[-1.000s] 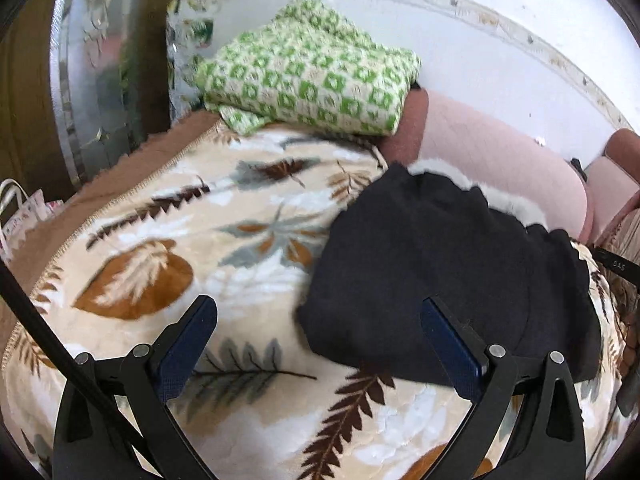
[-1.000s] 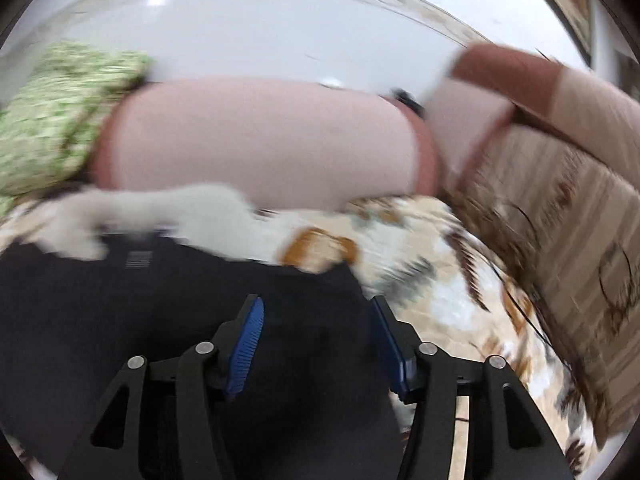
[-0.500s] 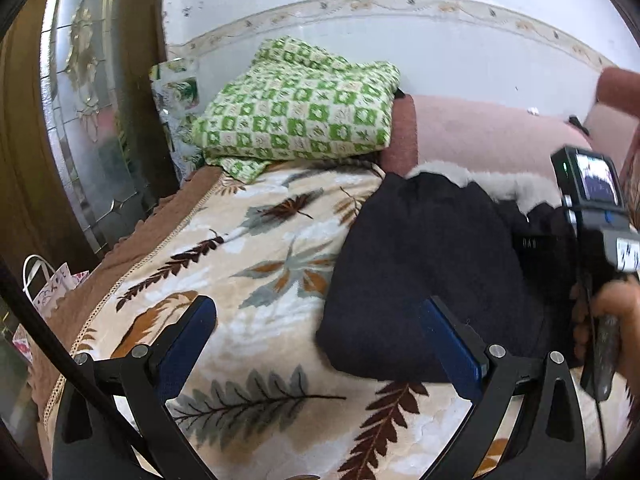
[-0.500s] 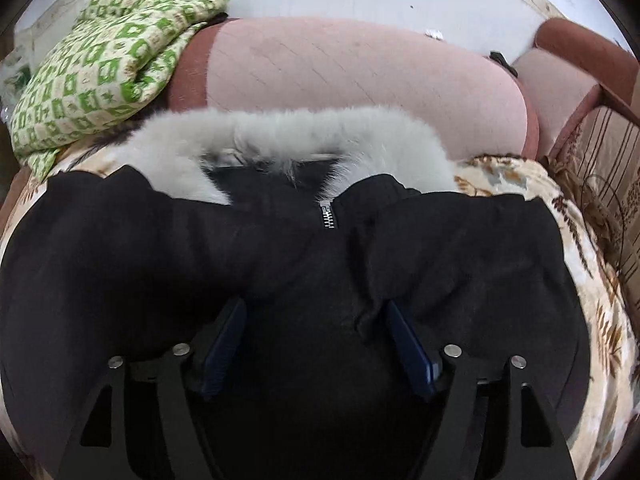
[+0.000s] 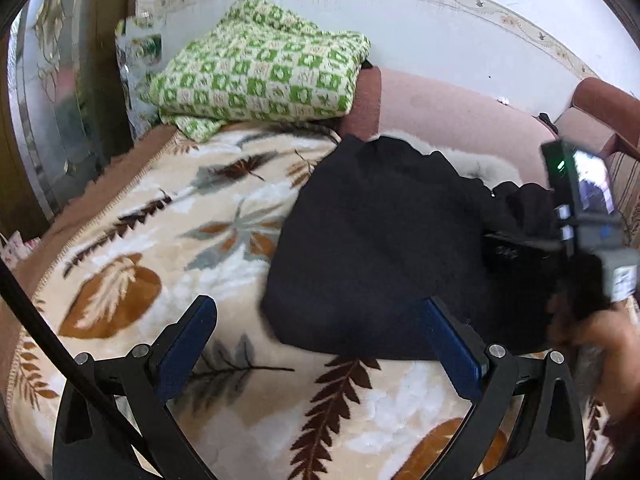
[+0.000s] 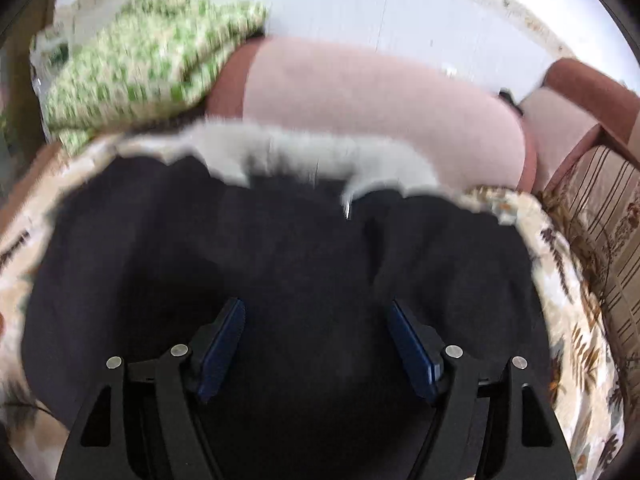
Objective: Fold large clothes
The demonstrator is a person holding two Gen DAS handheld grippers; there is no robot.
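A black coat (image 5: 376, 248) with a pale fur collar (image 5: 472, 162) lies in a folded heap on a leaf-patterned blanket (image 5: 168, 240) that covers a sofa. In the left wrist view the coat fills the area from the centre out to 3 o'clock, its collar end toward a pink cushion (image 5: 452, 116) at 1 o'clock. A green checked blanket (image 5: 260, 76) sits folded at 11 o'clock, resting partly on that cushion's end.

The left gripper (image 5: 316, 344) hovers over the blanket at 6 o'clock with its jaws spread wide and nothing between them; its right finger lies over the coat's near edge, while the left finger is over bare blanket. At 3 o'clock in this view the right gripper (image 5: 588, 216) shows from the side, held in a hand (image 5: 608, 344) above the coat.

In the right wrist view, which is blurred, the right gripper (image 6: 318, 344) is just above the coat (image 6: 288, 264), jaws parted and holding nothing. The fur collar (image 6: 304, 156) runs across at 12 o'clock, against the pink cushion (image 6: 372, 100). The green checked blanket (image 6: 144, 56) is at 10 o'clock, and a striped armrest (image 6: 600, 216) at 3 o'clock.
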